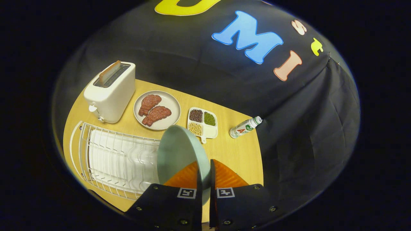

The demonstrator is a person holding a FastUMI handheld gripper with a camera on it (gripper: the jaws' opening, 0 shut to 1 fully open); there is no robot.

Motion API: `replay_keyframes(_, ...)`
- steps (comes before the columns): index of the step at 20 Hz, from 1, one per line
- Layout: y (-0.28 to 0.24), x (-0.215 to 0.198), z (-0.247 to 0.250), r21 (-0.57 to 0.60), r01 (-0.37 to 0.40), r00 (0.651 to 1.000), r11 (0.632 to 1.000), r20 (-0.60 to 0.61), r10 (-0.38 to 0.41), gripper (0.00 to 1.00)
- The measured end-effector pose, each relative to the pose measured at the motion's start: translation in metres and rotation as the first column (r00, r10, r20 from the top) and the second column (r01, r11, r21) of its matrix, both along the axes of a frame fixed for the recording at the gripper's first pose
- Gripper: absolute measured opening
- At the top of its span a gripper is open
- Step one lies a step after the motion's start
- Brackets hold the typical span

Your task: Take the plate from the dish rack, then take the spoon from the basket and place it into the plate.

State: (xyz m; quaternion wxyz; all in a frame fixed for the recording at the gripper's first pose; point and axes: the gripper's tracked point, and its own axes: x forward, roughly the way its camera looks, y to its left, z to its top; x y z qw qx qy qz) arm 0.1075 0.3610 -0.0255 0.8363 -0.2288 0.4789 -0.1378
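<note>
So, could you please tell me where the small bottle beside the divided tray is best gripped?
Grip the bottle across the middle of its body, coming from above. It lies on its side on the table, cap pointing away from the divided tray, so the round body offers two opposite sides. The gripper is shut on the plate's rim, so that goes down first.

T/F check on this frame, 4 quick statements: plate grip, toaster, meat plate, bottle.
1. The gripper is shut on the pale green plate, held on edge. True.
2. The toaster has nothing in its slot. False: a slice of toast sticks up from it.
3. The round plate beside the toaster holds two pieces of meat. True.
4. The bottle stands inside the dish rack. False: it is on the table beyond the divided tray.
</note>
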Motion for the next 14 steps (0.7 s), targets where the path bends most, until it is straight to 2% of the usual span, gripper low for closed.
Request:
replay_keyframes(7,-0.047,-0.035,0.026,0.094,0.051,0.999,0.994,0.006,-0.051,0.09)
replay_keyframes(14,-0.107,-0.069,0.047,0.144,0.144,0.989,0.979,0.010,-0.147,0.09)
